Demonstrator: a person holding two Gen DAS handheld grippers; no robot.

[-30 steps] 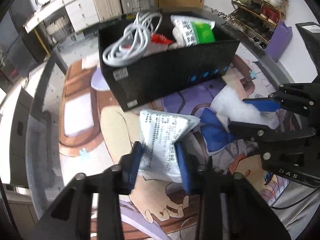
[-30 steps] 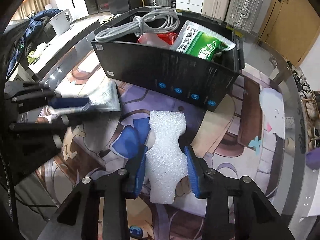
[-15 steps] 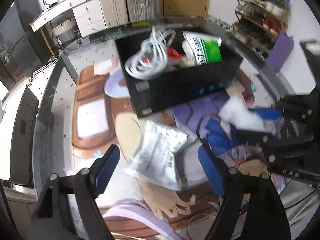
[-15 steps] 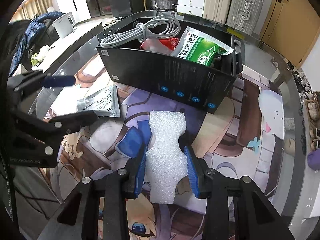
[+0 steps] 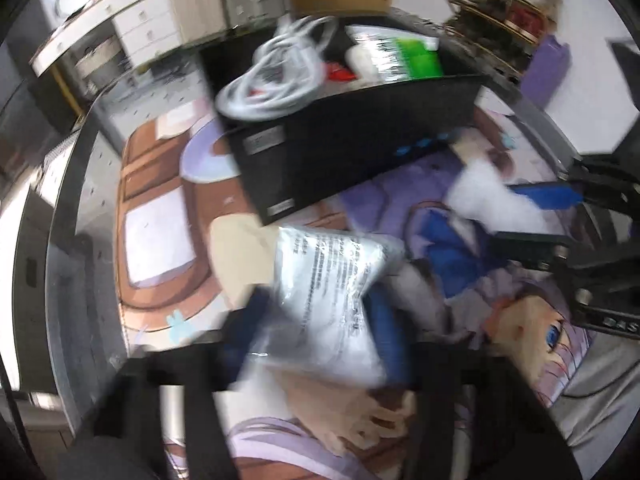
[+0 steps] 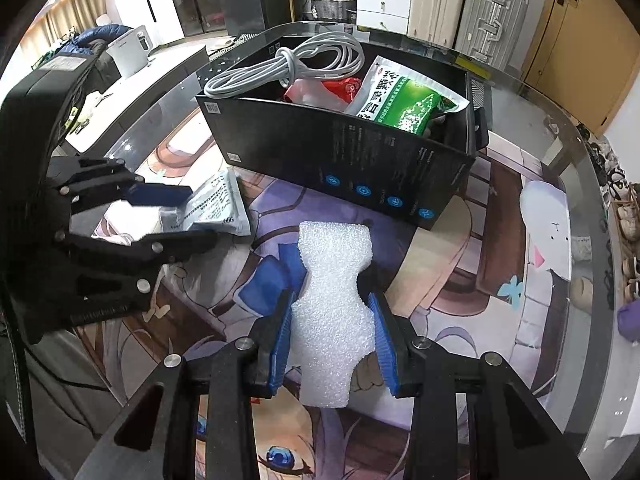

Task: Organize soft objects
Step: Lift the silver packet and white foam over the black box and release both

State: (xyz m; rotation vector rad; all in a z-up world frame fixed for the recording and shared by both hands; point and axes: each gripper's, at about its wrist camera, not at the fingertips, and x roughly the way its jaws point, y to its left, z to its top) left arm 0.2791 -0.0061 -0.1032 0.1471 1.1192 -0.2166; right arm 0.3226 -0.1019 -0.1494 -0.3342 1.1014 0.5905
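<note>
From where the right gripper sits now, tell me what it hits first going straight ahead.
Carrying the white foam piece, the right gripper would probably meet the near wall of the black box first. The printed mat between looks bare, though depth is unclear.

Little print can be read. On the right hand-held gripper's black body (image 5: 600, 280), at the right edge of the left wrist view, stand the white capitals "DAS", cut off by the frame. On the silver foil pouch (image 6: 218, 208) lying on the worktop by the black box (image 6: 360, 168), the digits "666" or "999" show at its near edge; which way up they read cannot be told, and its remaining lines of black print are too small. The green and white sachet (image 6: 404, 100) in the box carries large Chinese characters, not clearly legible. Four round blue icons and blocks of fine white print on the box's front wall, and a white label at its left corner, are unreadable.
</note>
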